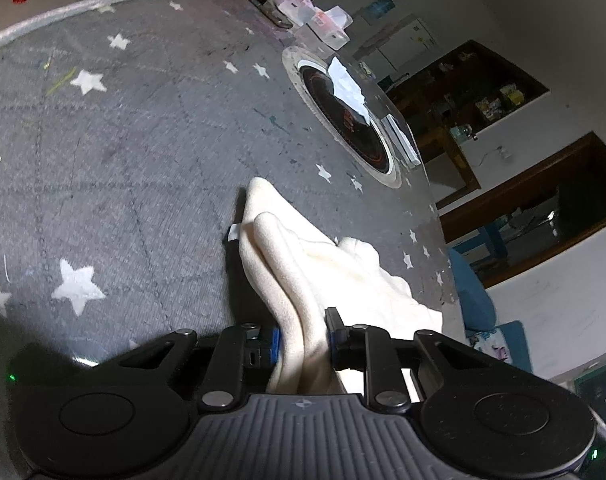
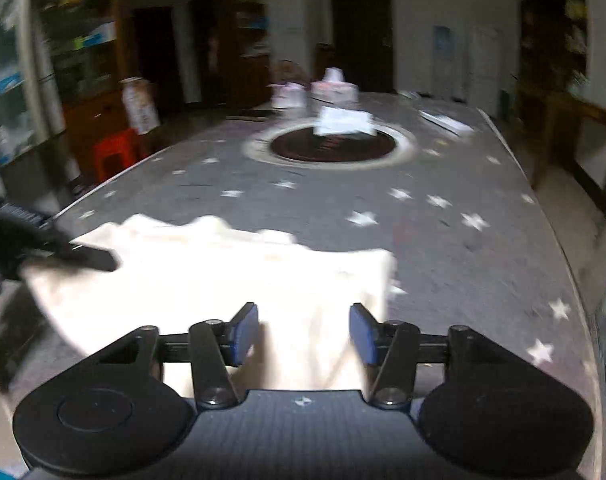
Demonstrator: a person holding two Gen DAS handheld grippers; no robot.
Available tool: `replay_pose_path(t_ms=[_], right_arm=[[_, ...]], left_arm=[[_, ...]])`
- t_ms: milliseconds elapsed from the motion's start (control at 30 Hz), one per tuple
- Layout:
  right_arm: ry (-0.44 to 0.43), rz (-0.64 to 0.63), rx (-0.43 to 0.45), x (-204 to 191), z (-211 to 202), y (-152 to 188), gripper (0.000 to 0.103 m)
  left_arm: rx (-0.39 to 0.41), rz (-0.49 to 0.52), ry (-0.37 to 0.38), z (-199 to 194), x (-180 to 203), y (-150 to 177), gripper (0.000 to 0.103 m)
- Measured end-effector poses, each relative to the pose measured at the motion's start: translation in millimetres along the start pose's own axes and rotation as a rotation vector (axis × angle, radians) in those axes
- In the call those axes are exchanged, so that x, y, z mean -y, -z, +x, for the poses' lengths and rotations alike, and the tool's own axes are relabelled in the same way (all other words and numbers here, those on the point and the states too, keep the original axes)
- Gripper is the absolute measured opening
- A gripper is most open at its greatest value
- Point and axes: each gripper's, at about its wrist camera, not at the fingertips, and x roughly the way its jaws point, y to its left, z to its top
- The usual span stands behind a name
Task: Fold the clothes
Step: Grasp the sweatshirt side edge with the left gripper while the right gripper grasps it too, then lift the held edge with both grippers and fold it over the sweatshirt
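A cream garment (image 1: 303, 264) lies bunched on the grey star-patterned table cover (image 1: 123, 160). My left gripper (image 1: 303, 340) is shut on a thick fold of it, and the cloth rises out from between the blue pads. In the right wrist view the same garment (image 2: 223, 272) spreads wide and bright across the near table. My right gripper (image 2: 303, 332) stands open just above its near edge, pads apart and not pressing the cloth. A black finger (image 2: 95, 258) of the left gripper reaches in over the garment's left side.
A round black hotplate (image 2: 331, 146) set into the table holds white paper (image 2: 343, 120). Small plastic boxes (image 2: 331, 88) stand behind it. A red stool (image 2: 115, 152) stands left of the table, cabinets along the walls. The table edge (image 2: 559, 248) curves close on the right.
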Motion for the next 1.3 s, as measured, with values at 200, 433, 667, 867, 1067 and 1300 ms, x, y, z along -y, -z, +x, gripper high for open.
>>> replay_pose_path(t_ms=[200,433,667,867,1067,1300], right_arm=[[-0.013,0.168,-0.006,35,16,3,0.063],[-0.098,0.216,0.01,33,25,3,0.053],[-0.11,0.226,0.051,28,15,1,0.015],[-0.089,0.19,0.126,24,-14,-9,0.014],[-0.017,0.136,0.195,30,-49,-24,0.013],[0.084,0.114,0.238,51,-76,-39,0.013]], left_arm=[[0.001,0.02,-0.018,1,3,0,0.024],[0.013,0.054,-0.041,3,8,0,0.023],[0.028,0.118,-0.057,0,20,1,0.02],[0.043,0.205,0.003,-5,50,-2,0.019],[0.029,0.28,0.066,4,86,-1,0.018],[0.013,0.341,0.105,27,127,1,0.018]])
